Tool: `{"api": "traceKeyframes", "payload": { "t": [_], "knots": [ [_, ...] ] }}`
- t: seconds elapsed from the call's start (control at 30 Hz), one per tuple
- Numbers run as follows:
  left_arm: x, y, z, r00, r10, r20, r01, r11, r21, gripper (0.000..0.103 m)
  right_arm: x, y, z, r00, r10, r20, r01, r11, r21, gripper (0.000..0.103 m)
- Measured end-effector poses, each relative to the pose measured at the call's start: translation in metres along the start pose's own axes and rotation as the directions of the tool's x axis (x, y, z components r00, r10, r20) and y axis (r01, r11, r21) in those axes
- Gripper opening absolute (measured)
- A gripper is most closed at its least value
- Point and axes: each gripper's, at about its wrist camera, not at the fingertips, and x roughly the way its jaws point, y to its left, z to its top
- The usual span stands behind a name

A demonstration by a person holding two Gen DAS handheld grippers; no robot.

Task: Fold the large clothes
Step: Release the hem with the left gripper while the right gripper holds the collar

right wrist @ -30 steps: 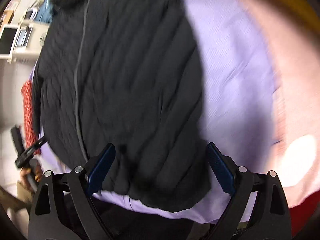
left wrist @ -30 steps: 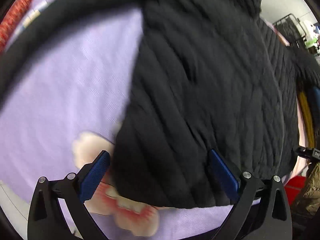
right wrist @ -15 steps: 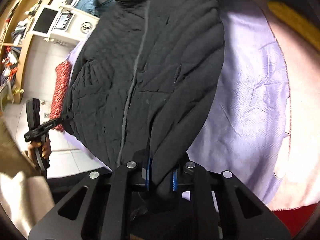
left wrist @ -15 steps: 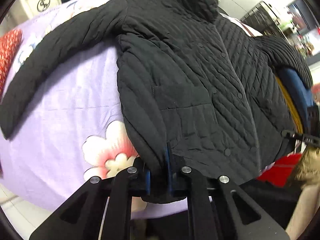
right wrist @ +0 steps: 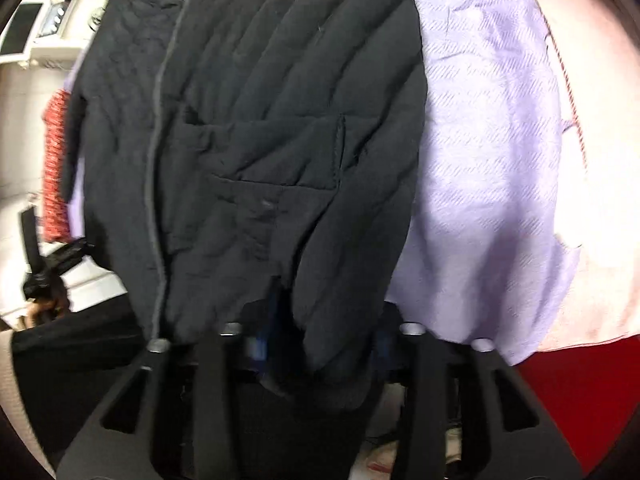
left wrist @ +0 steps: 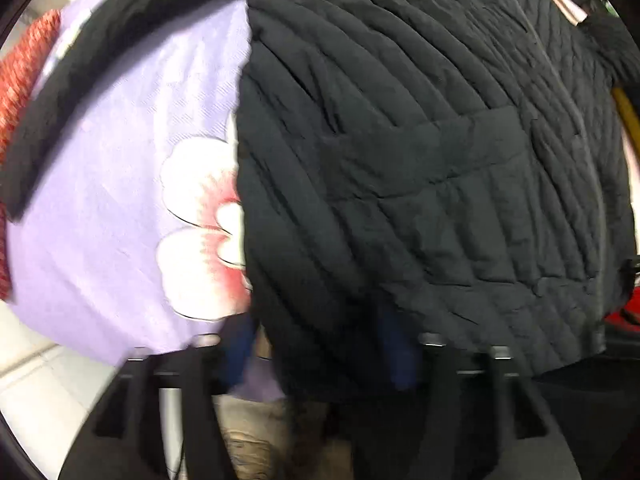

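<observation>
A black quilted jacket (left wrist: 420,140) lies spread on a lilac flowered sheet (left wrist: 120,168), its hem at the near edge. The left tongs (left wrist: 316,356) have just been opening and stand apart astride the hem fold; through the blur, the pads seem clear of the cloth. The right tongs (right wrist: 320,348), also just opening, straddle the hem's other corner.
</observation>
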Motion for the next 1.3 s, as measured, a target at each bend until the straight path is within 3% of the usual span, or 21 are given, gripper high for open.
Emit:
{"api": "traceKeyframes", "payload": {
  "t": [0.13,0.3,0.47,0.6,0.73,0.87,1.07,1.2,1.3],
  "knots": [
    [-0.014,0.031,0.011,0.998,0.039,0.053,-0.037,0.999,-0.037,0.078,-0.016,0.000,0.006,0.998,-0.043,0.039,0.044,0.999,-0.016,0.061],
    [-0.037,0.075,0.033,0.990,0.102,0.101,-0.084,0.982,-0.168,0.080,-0.047,-0.007,0.022,0.989,-0.057,0.134,0.056,0.998,0.011,0.061],
    [-0.060,0.111,0.069,0.974,0.147,0.172,-0.098,0.959,-0.266,0.080,-0.097,-0.018,0.042,0.958,-0.084,0.275,0.083,0.996,0.016,0.061],
    [-0.069,0.094,0.095,0.963,0.134,0.234,-0.067,0.960,-0.274,0.081,-0.138,-0.027,0.071,0.910,-0.083,0.405,0.054,0.995,0.082,0.061],
    [-0.071,0.047,0.116,0.962,0.049,0.268,0.013,0.975,-0.223,0.088,-0.173,-0.049,0.084,0.860,-0.074,0.504,-0.018,0.985,0.174,0.061],
    [-0.065,0.000,0.115,0.963,0.032,0.266,0.001,0.992,-0.124,0.088,-0.198,-0.066,0.094,0.809,-0.084,0.581,-0.068,0.970,0.234,0.061],
    [-0.061,-0.053,0.102,0.971,0.027,0.238,-0.028,1.000,0.002,0.088,-0.225,-0.102,0.097,0.756,-0.106,0.646,-0.139,0.938,0.317,0.061],
    [-0.063,-0.051,0.098,0.973,0.051,0.225,-0.047,0.999,-0.025,0.088,-0.247,-0.146,0.086,0.692,-0.163,0.703,-0.219,0.881,0.420,0.061],
    [-0.062,-0.030,0.096,0.978,0.021,0.207,0.001,0.994,-0.109,0.088,-0.255,-0.190,0.074,0.654,-0.204,0.728,-0.327,0.792,0.516,0.061]
  ]
}}
